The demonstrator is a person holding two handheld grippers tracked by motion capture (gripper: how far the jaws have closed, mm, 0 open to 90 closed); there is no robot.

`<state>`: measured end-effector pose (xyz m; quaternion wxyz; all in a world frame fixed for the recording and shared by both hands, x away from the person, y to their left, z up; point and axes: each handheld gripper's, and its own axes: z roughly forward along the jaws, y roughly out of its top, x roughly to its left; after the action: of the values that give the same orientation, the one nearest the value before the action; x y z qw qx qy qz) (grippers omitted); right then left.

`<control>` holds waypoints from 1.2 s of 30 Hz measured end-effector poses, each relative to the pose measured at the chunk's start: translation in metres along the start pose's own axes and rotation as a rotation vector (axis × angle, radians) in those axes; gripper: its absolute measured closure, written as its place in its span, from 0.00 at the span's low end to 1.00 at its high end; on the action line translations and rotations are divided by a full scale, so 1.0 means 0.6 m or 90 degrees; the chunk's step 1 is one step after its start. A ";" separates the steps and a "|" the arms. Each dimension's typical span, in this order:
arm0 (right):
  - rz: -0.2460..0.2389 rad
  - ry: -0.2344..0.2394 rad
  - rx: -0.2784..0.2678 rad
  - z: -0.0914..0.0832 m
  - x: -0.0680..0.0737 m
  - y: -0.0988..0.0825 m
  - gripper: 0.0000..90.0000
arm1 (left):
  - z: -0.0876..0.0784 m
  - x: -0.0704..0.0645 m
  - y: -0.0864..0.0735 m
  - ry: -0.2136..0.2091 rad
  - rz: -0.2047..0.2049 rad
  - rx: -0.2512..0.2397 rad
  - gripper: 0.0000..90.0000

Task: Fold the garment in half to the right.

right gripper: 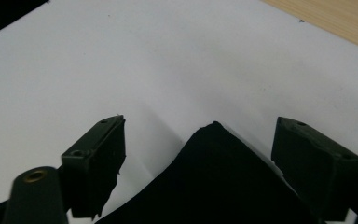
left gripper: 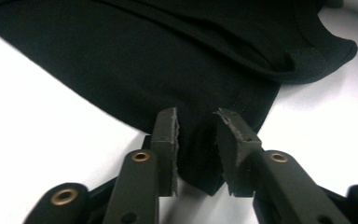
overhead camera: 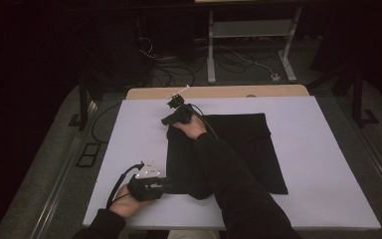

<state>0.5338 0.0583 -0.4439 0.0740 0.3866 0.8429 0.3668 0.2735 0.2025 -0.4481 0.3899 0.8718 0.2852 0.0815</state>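
A black cloth (overhead camera: 238, 149) lies flat on the white worktop (overhead camera: 328, 164). The left tongs (left gripper: 196, 140) stand narrow at its near corner, with that corner between the pads, which do not quite press it. The right tongs (right gripper: 198, 154) gape wide over the far corner, whose tip lies between them, untouched. Beyond them is bare worktop.

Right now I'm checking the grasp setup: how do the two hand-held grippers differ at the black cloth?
The left hand-held gripper has its jaws narrow around the near corner of the black cloth; whether they pinch it cannot be told. The right hand-held gripper has its jaws wide apart, the far corner between them untouched. The left sits at the white table cover's near edge, the right farther back. Both straddle a corner.
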 end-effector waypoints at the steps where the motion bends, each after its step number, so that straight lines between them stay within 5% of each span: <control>1: -0.001 -0.009 -0.001 0.002 0.000 0.000 0.25 | 0.000 0.001 0.001 0.001 0.003 0.005 0.79; 6: 0.008 -0.030 0.000 0.009 -0.003 -0.001 0.38 | 0.001 0.003 0.006 0.005 0.006 0.018 0.88; 17: 0.014 -0.047 0.006 0.003 -0.008 0.001 0.91 | 0.005 0.011 0.020 -0.016 -0.016 0.037 0.93; 27: 0.001 -0.024 -0.001 -0.029 -0.007 0.008 0.93 | -0.003 0.004 0.029 -0.015 -0.007 0.013 0.94; 36: -0.001 0.002 -0.020 -0.064 -0.012 0.010 0.93 | -0.013 -0.003 0.038 -0.018 -0.024 -0.027 0.95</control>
<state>0.5270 0.0342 -0.4136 0.0791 0.3845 0.8372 0.3808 0.2792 0.1945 -0.4262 0.4139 0.8587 0.2945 0.0679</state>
